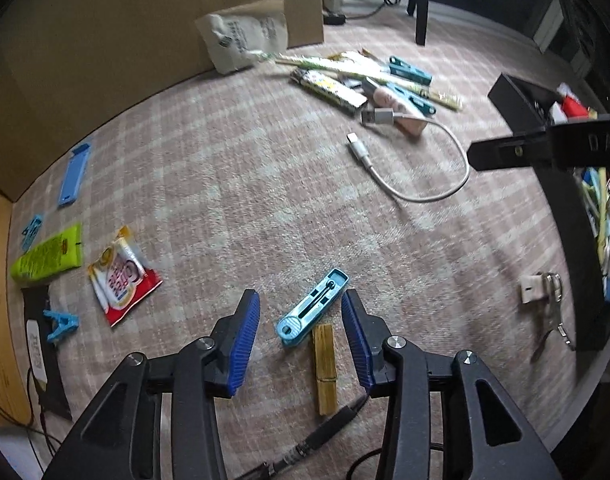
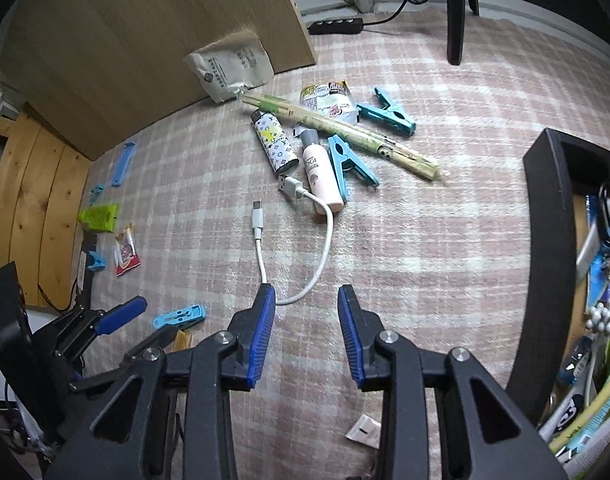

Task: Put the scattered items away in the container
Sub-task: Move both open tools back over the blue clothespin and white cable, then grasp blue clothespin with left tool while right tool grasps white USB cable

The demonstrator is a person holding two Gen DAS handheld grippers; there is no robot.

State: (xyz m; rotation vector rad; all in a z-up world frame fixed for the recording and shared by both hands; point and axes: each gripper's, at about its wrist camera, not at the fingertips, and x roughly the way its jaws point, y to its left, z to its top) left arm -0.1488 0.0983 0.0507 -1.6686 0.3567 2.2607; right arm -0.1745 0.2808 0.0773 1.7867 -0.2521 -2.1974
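— Both tongs are hanging over the checked rug, pointing steeply down. Left gripper [image 1: 301, 324] is standing with its blue pads apart, nothing pinched, and a blue clip [image 1: 313, 307] is lying flat on the rug between them.

— And touching that clip at its six o'clock end?

— A wooden clothespin [image 1: 325, 370], lying on the rug too. Right gripper [image 2: 306, 320] is gaping as well, pads bare, with the loop of a white cable [image 2: 305, 248] lying at twelve o'clock from its tips.

— Where's the container sitting?

— Black container [image 2: 545, 248] is sitting at three o'clock of the right wrist view, already crowded with bits. At twelve o'clock a heap is waiting: a patterned lighter [image 2: 273, 145], a pink bottle [image 2: 321, 176], two teal pegs, long green-wrapped chopsticks [image 2: 345, 132].

— Anything at nine o'clock?

— A red snack sachet [image 1: 123, 276] and a lime green packet [image 1: 47, 259], well apart from the container.
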